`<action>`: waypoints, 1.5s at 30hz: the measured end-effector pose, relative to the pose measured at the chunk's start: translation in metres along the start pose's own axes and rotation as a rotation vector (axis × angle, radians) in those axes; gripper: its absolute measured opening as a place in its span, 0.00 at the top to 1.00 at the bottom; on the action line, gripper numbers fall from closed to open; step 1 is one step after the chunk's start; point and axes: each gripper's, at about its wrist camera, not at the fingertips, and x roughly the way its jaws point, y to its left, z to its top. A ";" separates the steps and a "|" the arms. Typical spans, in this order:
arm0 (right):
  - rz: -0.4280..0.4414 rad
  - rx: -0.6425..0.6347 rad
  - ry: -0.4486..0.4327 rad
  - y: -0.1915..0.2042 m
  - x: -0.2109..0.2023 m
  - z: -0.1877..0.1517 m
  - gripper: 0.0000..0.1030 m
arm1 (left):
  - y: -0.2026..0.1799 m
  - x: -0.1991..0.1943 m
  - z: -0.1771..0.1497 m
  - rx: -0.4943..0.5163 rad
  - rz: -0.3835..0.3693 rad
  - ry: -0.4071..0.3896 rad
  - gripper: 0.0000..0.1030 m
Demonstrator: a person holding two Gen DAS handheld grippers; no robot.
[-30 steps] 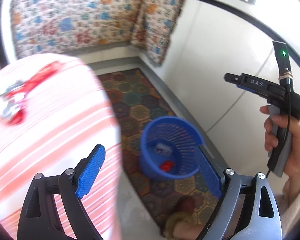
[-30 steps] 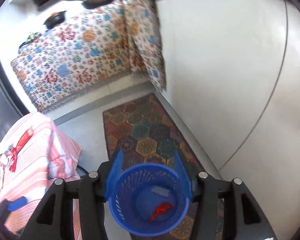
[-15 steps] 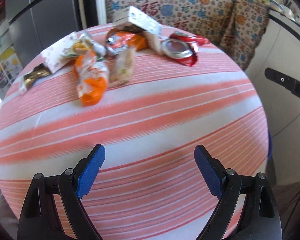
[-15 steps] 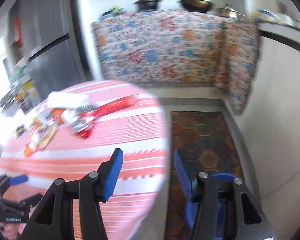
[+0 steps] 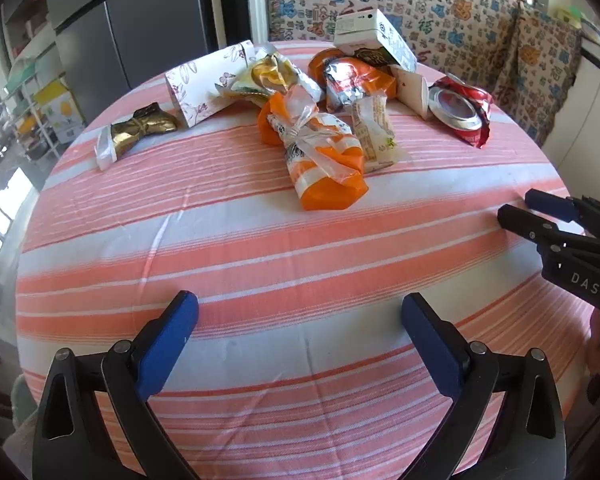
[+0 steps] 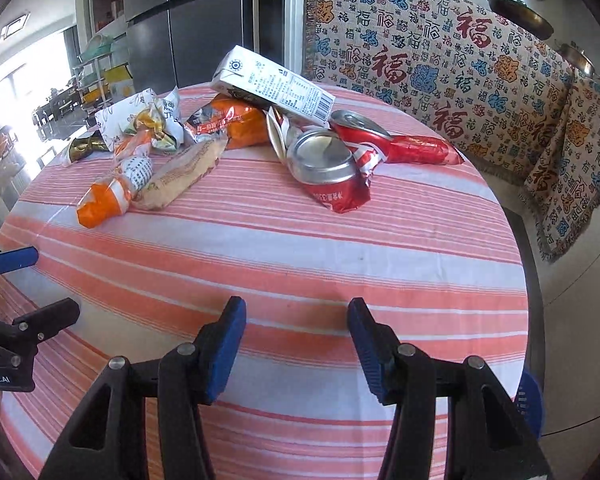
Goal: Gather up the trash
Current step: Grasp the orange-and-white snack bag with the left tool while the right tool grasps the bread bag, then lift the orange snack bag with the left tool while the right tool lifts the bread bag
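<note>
A pile of trash lies at the far side of the round table with a pink striped cloth (image 5: 260,256): an orange plastic bag (image 5: 320,160), a beige snack wrapper (image 5: 374,132), a crushed red can (image 5: 460,114), a white carton (image 5: 370,34), a gold wrapper (image 5: 140,130). In the right wrist view the can (image 6: 328,168), the carton (image 6: 276,84) and the orange bag (image 6: 108,196) show too. My left gripper (image 5: 300,336) is open and empty over the near cloth. My right gripper (image 6: 296,344) is open and empty, short of the can.
A blue basket's rim (image 6: 530,400) shows below the table's right edge. A patterned cloth covers the counter (image 6: 440,60) behind the table. A grey fridge (image 5: 140,20) stands at the back left. A floral paper box (image 5: 208,84) lies in the pile.
Both grippers have swung up from the blue basket on the floor to the table. The trash pile has come into view in both. Both stay open and empty.
</note>
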 end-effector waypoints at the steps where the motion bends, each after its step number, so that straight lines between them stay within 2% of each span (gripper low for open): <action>1: 0.002 0.006 -0.003 0.002 0.001 -0.002 0.47 | 0.003 -0.001 0.001 -0.008 -0.011 -0.002 0.03; 6: 0.005 0.020 -0.008 0.001 0.006 0.000 0.46 | 0.012 -0.006 0.029 -0.054 -0.094 -0.046 0.03; 10: 0.005 0.025 -0.011 0.002 0.008 0.002 0.45 | 0.015 0.007 0.058 -0.059 -0.124 -0.034 0.07; 14: 0.008 0.029 -0.012 0.000 0.008 0.002 0.45 | 0.014 0.033 0.071 -0.066 -0.148 0.007 0.27; 15: 0.008 0.029 -0.012 0.000 0.008 0.002 0.45 | 0.013 0.036 0.071 -0.059 -0.155 0.007 0.41; 16: 0.008 0.028 -0.011 0.000 0.008 0.002 0.45 | 0.011 0.037 0.071 -0.044 -0.162 0.010 0.52; 17: 0.008 0.028 -0.011 0.000 0.008 0.002 0.45 | 0.009 0.038 0.070 -0.030 -0.166 0.011 0.57; 21: 0.008 0.029 -0.011 0.000 0.008 0.002 0.45 | 0.017 0.021 0.061 -0.022 -0.166 -0.017 0.57; 28: 0.007 0.021 -0.003 0.003 0.008 0.005 0.45 | 0.044 -0.007 0.032 -0.009 -0.122 -0.013 0.57; 30: 0.074 0.044 -0.002 0.007 0.008 0.014 0.45 | 0.048 -0.006 0.026 0.001 -0.109 -0.020 0.57; 35: 0.239 0.134 0.029 0.032 0.025 0.054 0.45 | 0.053 -0.005 0.022 -0.002 -0.131 -0.020 0.57; 40: 0.271 0.169 0.098 0.053 0.064 0.083 0.45 | 0.059 -0.002 0.015 -0.016 -0.149 -0.017 0.57; 42: 0.234 0.128 0.107 0.063 0.067 0.087 0.50 | 0.058 -0.003 0.017 -0.009 -0.151 -0.020 0.57; 44: 0.242 0.091 0.109 0.069 0.064 0.086 0.68 | 0.056 -0.003 0.017 -0.012 -0.170 -0.016 0.57; 45: 0.236 0.083 0.115 0.069 0.061 0.085 0.71 | 0.054 -0.003 0.016 -0.010 -0.177 -0.016 0.57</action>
